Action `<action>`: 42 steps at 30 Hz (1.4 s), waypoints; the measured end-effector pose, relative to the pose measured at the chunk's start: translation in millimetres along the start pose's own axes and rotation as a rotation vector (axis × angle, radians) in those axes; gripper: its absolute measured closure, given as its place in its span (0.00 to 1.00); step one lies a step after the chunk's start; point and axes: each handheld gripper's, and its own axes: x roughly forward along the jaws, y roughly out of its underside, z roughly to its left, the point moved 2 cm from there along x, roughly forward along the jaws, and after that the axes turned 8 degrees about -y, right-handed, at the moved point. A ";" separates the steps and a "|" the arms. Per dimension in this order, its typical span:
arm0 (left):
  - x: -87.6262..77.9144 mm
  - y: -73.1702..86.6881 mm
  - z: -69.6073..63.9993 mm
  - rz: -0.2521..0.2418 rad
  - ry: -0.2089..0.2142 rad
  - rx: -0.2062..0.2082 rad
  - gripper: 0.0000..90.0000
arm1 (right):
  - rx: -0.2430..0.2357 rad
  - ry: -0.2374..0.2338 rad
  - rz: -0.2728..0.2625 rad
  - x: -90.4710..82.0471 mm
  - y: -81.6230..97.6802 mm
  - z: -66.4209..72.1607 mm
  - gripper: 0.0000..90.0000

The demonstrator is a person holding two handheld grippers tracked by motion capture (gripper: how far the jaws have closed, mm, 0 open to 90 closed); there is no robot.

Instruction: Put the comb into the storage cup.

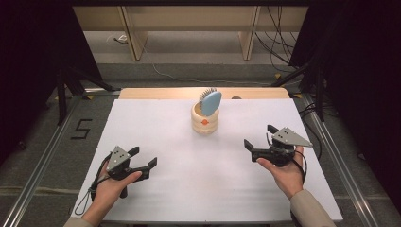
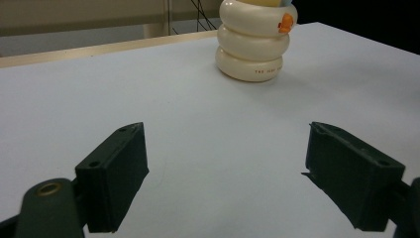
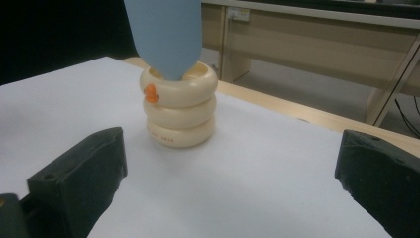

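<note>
A cream ringed holder (image 1: 205, 119) with a small orange mark stands upright near the table's far middle. A blue hairbrush (image 1: 209, 101) sticks out of it, head up, bristles to the left. The holder (image 2: 255, 42) lies ahead and to the right in the left gripper view. In the right gripper view the holder (image 3: 179, 111) is ahead left, with the brush (image 3: 163, 34) rising from it. My left gripper (image 1: 143, 158) rests open at the front left, nothing between its jaws. My right gripper (image 1: 259, 137) is open at the right, also empty.
The white tabletop (image 1: 179, 189) has a bare wooden strip (image 1: 165, 92) along its far edge. Beyond it stand wooden furniture legs (image 1: 135, 42) and loose cables (image 1: 279, 42) on the floor. A metal rail (image 1: 42, 151) runs along the left side.
</note>
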 end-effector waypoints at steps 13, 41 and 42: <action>-0.1 -0.1 0.1 0.000 -0.003 0.002 0.18 | 0.000 0.002 0.011 -9.5 10.3 -0.3 0.01; -0.4 -0.2 0.5 -0.002 -0.006 0.002 0.18 | 0.001 -0.005 0.061 -18.0 30.3 -1.2 0.01; -0.3 -0.2 0.5 -0.001 -0.006 0.001 0.18 | 0.001 -0.004 0.063 -18.2 30.7 -1.3 0.01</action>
